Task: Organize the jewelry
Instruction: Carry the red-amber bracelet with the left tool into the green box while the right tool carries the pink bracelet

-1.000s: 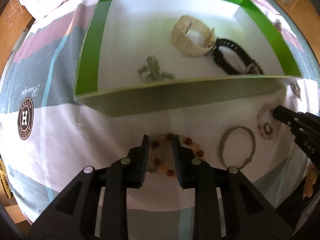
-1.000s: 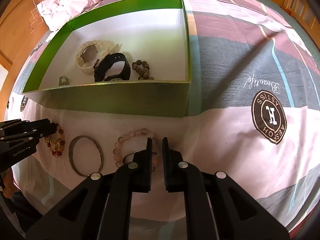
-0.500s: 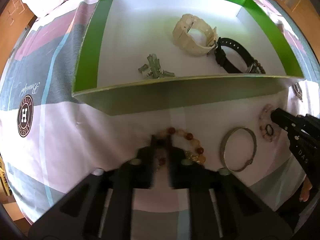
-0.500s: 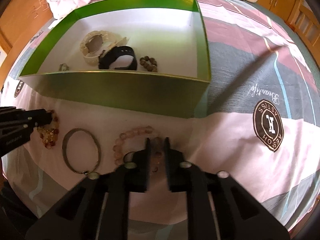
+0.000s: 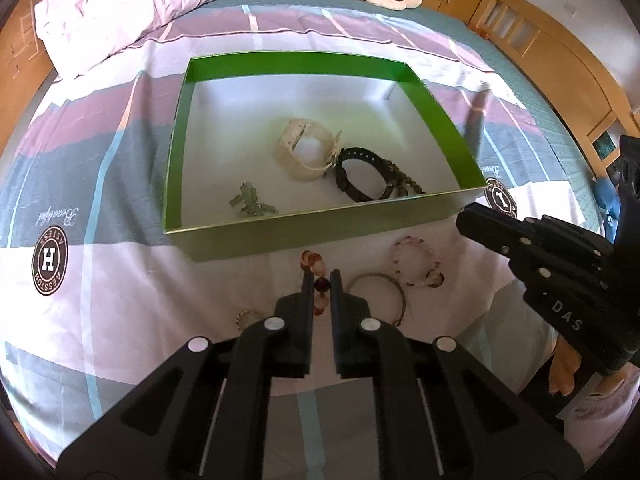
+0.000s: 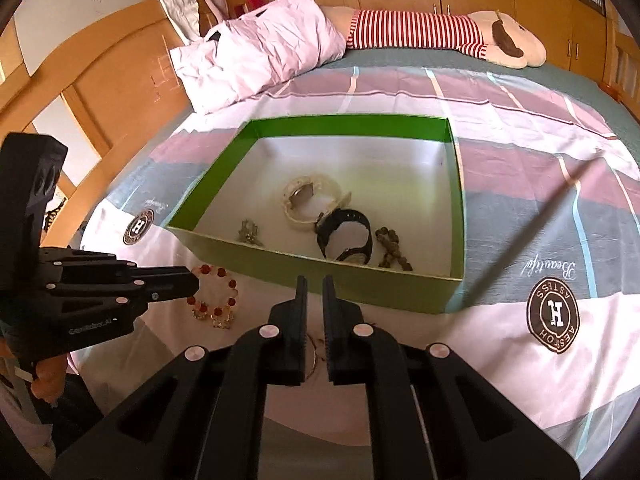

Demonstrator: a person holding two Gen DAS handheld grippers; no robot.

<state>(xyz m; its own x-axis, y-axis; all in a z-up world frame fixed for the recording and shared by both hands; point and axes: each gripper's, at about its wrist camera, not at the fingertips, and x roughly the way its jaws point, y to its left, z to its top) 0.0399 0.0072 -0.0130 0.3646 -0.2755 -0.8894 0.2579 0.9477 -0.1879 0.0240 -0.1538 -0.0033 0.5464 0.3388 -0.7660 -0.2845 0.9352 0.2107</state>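
Note:
A green box [image 5: 224, 240] [image 6: 360, 286] with a white floor lies on the bed. Inside are a cream watch [image 5: 306, 154], a black watch [image 5: 360, 178], a brown bead bracelet [image 6: 394, 248] and a small green trinket [image 5: 250, 204]. My left gripper [image 5: 321, 276] is shut on an amber bead bracelet [image 5: 320, 286] and holds it above the sheet; the bracelet hangs from it in the right wrist view [image 6: 212, 298]. My right gripper [image 6: 315, 280] is nearly shut with nothing visible between its fingers, raised in front of the box. A pink bead bracelet [image 5: 416, 266] and a metal bangle [image 5: 380, 294] lie on the sheet.
A small ring [image 5: 246, 316] lies on the sheet left of my left gripper. A pillow [image 6: 256, 56] and a striped plush toy [image 6: 440, 38] lie at the far end of the bed. Wooden bed rails [image 5: 560, 64] run along the sides.
My left gripper closed on the amber bracelet and lifted it off the sheet. My right gripper rose and pulled back, leaving the pink bracelet on the sheet.

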